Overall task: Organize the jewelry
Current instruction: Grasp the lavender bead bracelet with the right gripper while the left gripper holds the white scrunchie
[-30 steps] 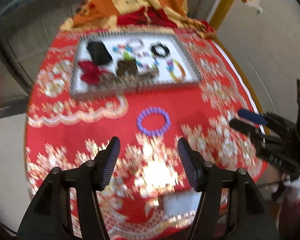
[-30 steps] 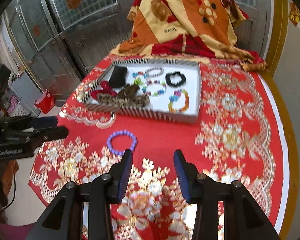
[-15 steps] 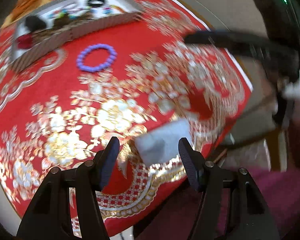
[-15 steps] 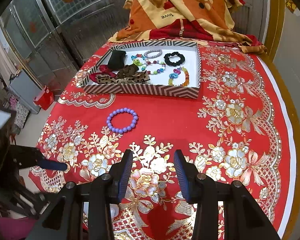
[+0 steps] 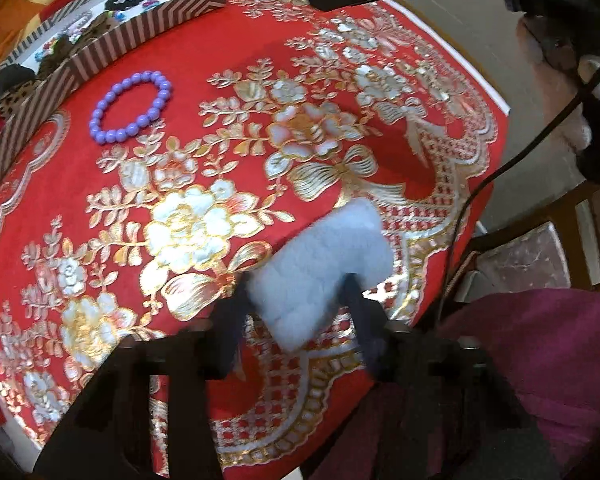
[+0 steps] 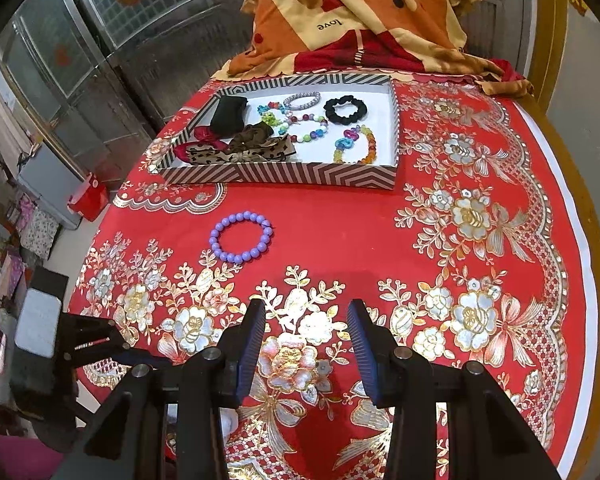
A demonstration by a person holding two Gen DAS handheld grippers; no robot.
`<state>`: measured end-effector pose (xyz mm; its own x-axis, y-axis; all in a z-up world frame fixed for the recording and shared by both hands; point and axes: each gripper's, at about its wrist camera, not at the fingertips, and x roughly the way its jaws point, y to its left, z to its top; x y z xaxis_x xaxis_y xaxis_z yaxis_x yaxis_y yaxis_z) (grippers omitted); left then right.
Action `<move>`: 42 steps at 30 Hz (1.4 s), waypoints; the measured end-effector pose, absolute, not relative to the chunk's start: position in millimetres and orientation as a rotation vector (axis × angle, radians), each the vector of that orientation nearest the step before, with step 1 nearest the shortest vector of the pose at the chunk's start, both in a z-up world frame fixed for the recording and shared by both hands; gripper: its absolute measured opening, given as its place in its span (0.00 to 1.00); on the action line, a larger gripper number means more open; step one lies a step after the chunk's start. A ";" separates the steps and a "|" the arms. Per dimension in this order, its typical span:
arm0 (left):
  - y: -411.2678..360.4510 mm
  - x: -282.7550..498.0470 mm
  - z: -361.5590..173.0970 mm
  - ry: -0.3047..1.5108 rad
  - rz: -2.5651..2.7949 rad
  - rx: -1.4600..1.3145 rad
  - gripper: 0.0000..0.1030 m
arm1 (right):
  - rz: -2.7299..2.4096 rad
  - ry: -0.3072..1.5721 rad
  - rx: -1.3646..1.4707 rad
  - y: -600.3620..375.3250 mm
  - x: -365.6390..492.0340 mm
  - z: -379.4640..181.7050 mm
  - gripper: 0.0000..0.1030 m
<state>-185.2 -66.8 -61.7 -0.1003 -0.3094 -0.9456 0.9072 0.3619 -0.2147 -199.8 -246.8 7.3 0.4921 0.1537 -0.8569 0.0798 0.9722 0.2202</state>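
Partly blurred left hand-held gripper (image 5: 296, 320) around pad (image 5: 320, 268)

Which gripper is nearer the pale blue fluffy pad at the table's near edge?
Left. The left gripper straddles the pale blue pad, fingers open either side. The right gripper hovers over the tablecloth, apart from it.

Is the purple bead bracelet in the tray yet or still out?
Out. The purple bead bracelet lies flat on the red tablecloth, apart from the striped tray.
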 end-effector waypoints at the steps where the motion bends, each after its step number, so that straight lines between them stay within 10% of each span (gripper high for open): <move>1: -66.4 -184.7 -60.2 1.265 -1.142 0.616 0.29 | 0.049 1.060 0.241 -246.4 -198.2 7.0 0.39; 11: -40.6 -149.7 -30.3 1.228 -1.015 0.446 0.19 | 0.178 1.050 0.230 -222.4 -142.9 -9.5 0.39; 28: 0.4 -95.8 -14.8 1.218 -0.778 0.221 0.19 | 0.190 1.142 -0.045 -184.2 -71.3 -68.8 0.09; 42: -9.6 -62.6 -11.9 1.220 -0.724 0.156 0.19 | 0.221 1.061 -0.023 -193.8 -81.2 -27.1 0.08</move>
<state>-62.6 -9.6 -11.9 0.1535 -0.4225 -0.8933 0.5821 0.7691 -0.2637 -81.2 -193.8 -27.1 0.4683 0.1692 -0.8672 -0.1915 0.9776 0.0873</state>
